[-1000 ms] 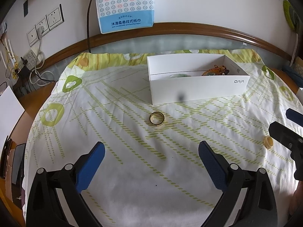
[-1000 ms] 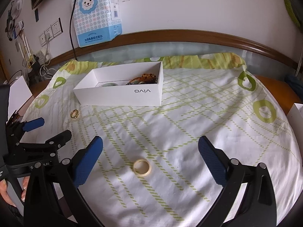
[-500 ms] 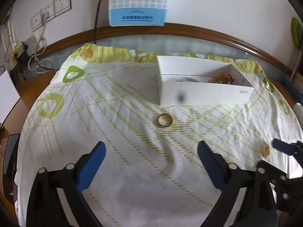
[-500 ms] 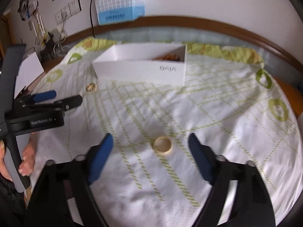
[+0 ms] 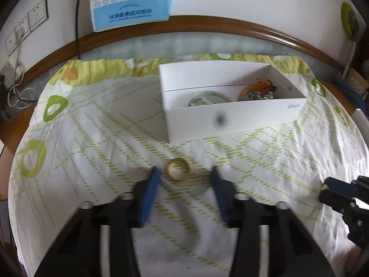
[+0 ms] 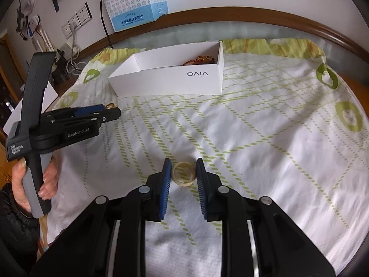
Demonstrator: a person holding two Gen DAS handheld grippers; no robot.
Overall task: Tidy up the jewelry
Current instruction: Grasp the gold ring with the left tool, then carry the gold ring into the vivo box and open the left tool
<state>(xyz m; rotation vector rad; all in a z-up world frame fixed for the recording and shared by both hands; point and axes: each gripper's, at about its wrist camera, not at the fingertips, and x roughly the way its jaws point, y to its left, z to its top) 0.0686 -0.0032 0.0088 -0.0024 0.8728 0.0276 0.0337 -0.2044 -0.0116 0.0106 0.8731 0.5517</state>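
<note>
A white tablecloth (image 6: 265, 138) with green rings and dashed lines covers the round table. Behind it, a blue-and-white tissue pack (image 5: 131, 0) hangs on the wall, with wall sockets (image 6: 76, 20) to the left.

A white vivo box (image 6: 175, 78) sits at the back of the cloth. Inside lie a pale green bangle (image 5: 208, 99) and an amber bead bracelet (image 5: 257, 90).

The left gripper (image 5: 183, 173) is apart, with a gold ring (image 5: 178, 172) lying on the cloth between its tips, closer to the left pad. The right gripper (image 6: 183, 167) is nearly closed around a cream ring (image 6: 183, 173), with small gaps on both sides.
</note>
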